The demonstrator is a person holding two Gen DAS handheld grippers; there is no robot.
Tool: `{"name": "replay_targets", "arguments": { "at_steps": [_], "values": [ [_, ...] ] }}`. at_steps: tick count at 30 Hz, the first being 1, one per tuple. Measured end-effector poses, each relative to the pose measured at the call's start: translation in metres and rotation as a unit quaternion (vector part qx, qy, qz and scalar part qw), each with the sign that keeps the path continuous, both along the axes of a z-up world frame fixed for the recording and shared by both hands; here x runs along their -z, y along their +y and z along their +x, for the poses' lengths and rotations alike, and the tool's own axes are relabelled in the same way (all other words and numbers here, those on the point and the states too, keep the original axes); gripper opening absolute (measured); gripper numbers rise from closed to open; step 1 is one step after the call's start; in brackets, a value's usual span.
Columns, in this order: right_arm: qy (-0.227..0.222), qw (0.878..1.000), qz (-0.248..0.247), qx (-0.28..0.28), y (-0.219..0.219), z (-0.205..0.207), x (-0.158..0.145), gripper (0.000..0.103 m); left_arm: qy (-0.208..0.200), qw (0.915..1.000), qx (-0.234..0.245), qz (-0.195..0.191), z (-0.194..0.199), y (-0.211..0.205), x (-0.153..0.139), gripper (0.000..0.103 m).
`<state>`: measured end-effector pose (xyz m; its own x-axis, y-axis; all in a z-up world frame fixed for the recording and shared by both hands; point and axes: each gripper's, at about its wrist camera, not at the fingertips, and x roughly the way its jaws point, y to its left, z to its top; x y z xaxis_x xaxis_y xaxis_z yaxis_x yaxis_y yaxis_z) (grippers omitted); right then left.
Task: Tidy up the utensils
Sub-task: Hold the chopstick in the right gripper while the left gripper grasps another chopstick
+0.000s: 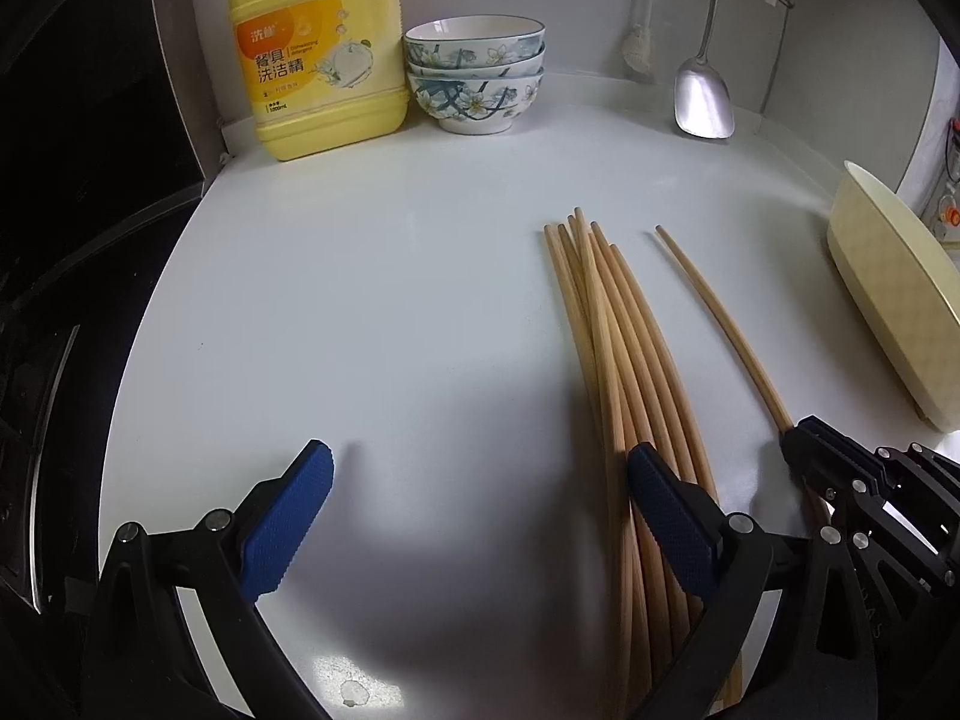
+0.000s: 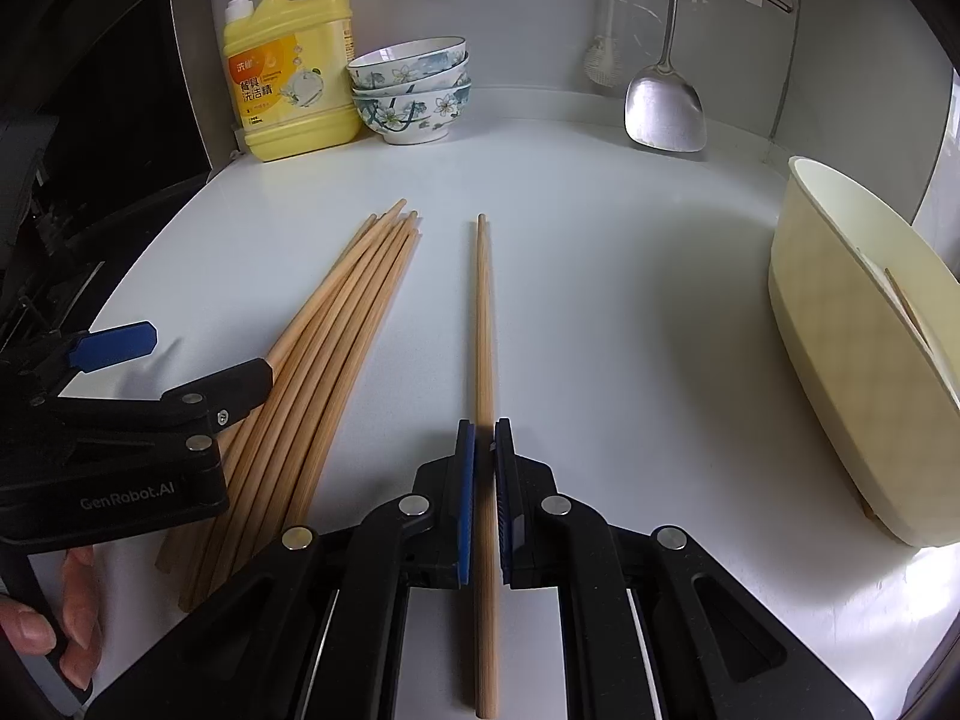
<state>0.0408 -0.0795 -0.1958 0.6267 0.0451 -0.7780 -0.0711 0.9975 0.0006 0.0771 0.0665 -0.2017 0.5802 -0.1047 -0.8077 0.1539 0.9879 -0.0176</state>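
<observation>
Right tongs (image 2: 485,438) clamped one chopstick (image 2: 483,324); "GenRobot.AI"-marked left tongs (image 1: 480,480) stood apart beside the chopstick bundle (image 1: 624,360) mid-counter (image 1: 360,300).

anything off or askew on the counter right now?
Mostly tidy. The chopstick pile lies fanned and overlapping, not aligned, with the open left gripper straddling its edge. One single chopstick sits apart, clamped in the right gripper. No spills or damage visible.
</observation>
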Motion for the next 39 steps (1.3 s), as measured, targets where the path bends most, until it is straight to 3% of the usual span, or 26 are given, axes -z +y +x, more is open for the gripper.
{"name": "replay_targets", "arguments": {
  "at_steps": [6, 14, 15, 16, 17, 18, 29, 39],
  "values": [
    [0.000, 1.000, -0.001, 0.001, 0.001, 0.003, 0.000, 0.007, 0.011, 0.9994, -0.029, -0.019, 0.004, 0.021, 0.004, 0.096],
    [0.005, 1.000, -0.007, -0.005, 0.004, 0.006, 0.000, 0.007, 0.016, 0.9995, -0.028, -0.001, 0.006, 0.029, 0.005, 0.096],
    [0.006, 1.000, -0.007, -0.005, 0.003, 0.008, 0.000, 0.013, 0.017, 0.9995, -0.027, 0.003, 0.008, 0.029, 0.006, 0.096],
    [0.006, 1.000, -0.011, -0.004, 0.004, 0.009, 0.000, 0.029, 0.019, 0.9994, -0.027, 0.008, 0.010, 0.029, 0.006, 0.096],
    [0.006, 1.000, -0.016, -0.002, 0.004, 0.010, 0.000, 0.038, 0.020, 0.9994, -0.026, 0.008, 0.012, 0.030, 0.006, 0.096],
    [0.006, 1.000, -0.015, -0.002, 0.004, 0.011, 0.000, 0.040, 0.022, 0.9994, -0.025, 0.009, 0.014, 0.031, 0.005, 0.096],
    [0.011, 1.000, -0.014, 0.004, 0.007, 0.025, 0.000, 0.040, 0.034, 0.9989, -0.029, 0.012, 0.036, 0.044, 0.005, 0.098],
    [0.010, 1.000, -0.013, 0.004, 0.011, 0.023, 0.002, 0.037, 0.022, 0.9997, 0.004, 0.011, 0.047, 0.049, 0.006, 0.096]
  ]
}}
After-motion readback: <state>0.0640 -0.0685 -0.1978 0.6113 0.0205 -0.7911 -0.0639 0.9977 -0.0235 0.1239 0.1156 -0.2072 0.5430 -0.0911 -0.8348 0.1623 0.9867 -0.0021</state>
